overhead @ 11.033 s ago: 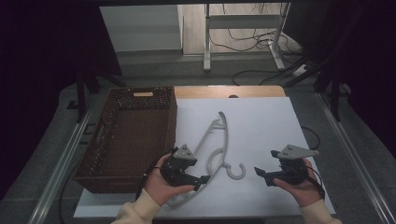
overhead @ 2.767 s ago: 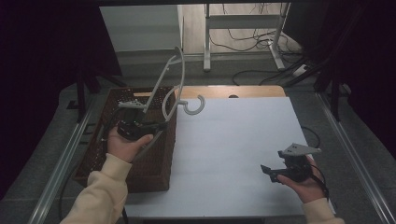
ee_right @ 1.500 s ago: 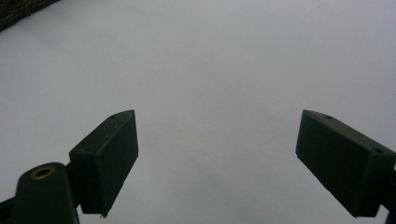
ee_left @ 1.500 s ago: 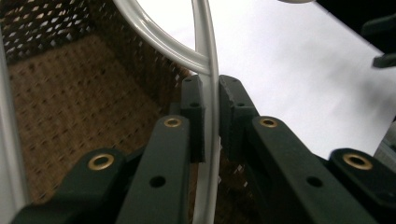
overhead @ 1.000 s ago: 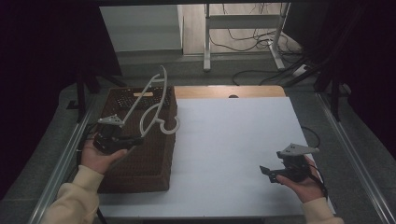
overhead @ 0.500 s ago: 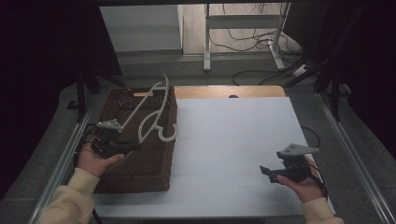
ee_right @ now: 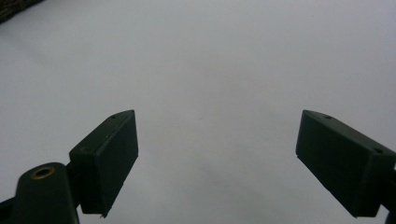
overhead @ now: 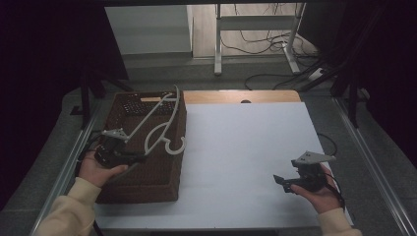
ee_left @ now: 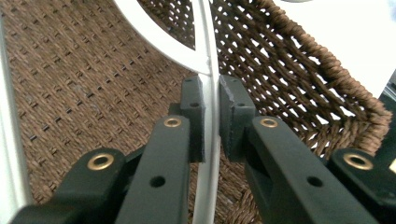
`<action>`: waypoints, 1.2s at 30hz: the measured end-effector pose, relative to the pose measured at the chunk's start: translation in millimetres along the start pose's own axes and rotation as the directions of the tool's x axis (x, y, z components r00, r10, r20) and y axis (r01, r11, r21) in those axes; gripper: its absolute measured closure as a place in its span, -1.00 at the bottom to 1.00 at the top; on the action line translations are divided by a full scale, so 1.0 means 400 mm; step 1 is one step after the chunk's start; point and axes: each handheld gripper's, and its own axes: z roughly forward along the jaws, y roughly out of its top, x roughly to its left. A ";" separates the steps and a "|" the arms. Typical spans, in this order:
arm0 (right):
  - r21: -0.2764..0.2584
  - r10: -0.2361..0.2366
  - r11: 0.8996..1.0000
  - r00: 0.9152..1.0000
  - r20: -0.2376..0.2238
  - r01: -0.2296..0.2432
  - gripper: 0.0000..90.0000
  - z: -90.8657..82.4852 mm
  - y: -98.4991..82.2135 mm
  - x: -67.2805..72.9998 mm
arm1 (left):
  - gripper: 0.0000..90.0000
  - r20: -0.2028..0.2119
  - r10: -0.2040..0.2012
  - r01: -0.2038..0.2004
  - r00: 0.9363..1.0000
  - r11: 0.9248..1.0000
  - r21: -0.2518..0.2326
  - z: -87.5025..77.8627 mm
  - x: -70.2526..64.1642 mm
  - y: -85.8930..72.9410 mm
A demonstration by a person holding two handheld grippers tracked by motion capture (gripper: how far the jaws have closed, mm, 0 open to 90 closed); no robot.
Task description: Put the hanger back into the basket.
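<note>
We held the left gripper (overhead: 129, 156) over the left rim of the brown wicker basket (overhead: 169, 189), which stood along the left edge of the white tabletop (overhead: 246, 147); its jaws were clamped on a thin bar of the white hanger (overhead: 160, 125), and in the left gripper view that bar (ee_left: 208, 70) ran straight up between the two black pads (ee_left: 194, 116), both pressing against it, with the woven floor and wall of the basket (ee_left: 70, 70) behind; a second, curved white arm of the hanger joined the bar just above the pads. From the high view the hanger slanted up and away from the gripper toward the basket's far right corner; its hook hung at the basket's right rim, just over the tabletop, and whether it touched the rim we could not tell. We held the right gripper (overhead: 282, 181) near the right front corner of the tabletop, well apart from the basket and the hanger; its jaws stood wide open with nothing between them, and in the right gripper view the right gripper (ee_right: 219, 168) showed its two black pads (ee_right: 109, 158) far apart over bare white tabletop (ee_right: 210, 70); a dark corner of the basket (ee_right: 14, 9) sat at the upper left edge of that view.
</note>
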 end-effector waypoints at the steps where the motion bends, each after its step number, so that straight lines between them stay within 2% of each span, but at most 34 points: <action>1: 0.000 -0.001 1.000 1.000 0.000 0.001 -0.72 0.000 0.000 0.000 | 0.81 0.000 0.001 -0.001 1.000 1.000 0.003 0.001 0.002 -0.001; 12: 0.003 -0.002 1.000 1.000 -0.001 0.002 -0.72 0.000 0.000 0.000 | 0.81 0.008 0.010 -0.010 1.000 0.999 0.033 0.003 0.013 0.000; 22: 0.003 -0.001 1.000 1.000 0.001 0.001 -0.72 0.000 0.000 0.000 | 0.74 0.032 0.004 -0.006 0.999 0.999 0.049 0.012 0.021 -0.008; 23: 0.004 -0.002 1.000 1.000 0.001 0.002 -0.72 0.000 0.000 0.000 | 0.65 0.025 0.003 -0.004 1.000 0.999 0.039 0.012 0.021 -0.008; 25: 0.004 -0.003 1.000 1.000 0.000 0.003 -0.72 0.000 0.000 0.000 | 0.21 0.000 -0.012 0.012 1.000 1.000 0.009 0.007 0.021 -0.004; 26: 0.003 -0.003 1.000 1.000 0.000 0.003 -0.72 0.000 0.000 0.000 | 0.12 -0.013 -0.014 0.014 1.000 1.000 -0.009 0.001 0.019 -0.001; 29: 0.003 -0.005 1.000 1.000 0.001 0.005 -0.72 0.000 0.000 0.001 | -0.19 -0.046 -0.012 0.011 0.999 1.000 -0.026 -0.007 0.014 0.006; 36: 0.002 -0.004 1.000 1.000 0.000 0.004 -0.72 -0.001 0.000 0.000 | -0.39 -0.046 -0.018 0.014 0.999 0.997 -0.077 -0.014 -0.005 0.007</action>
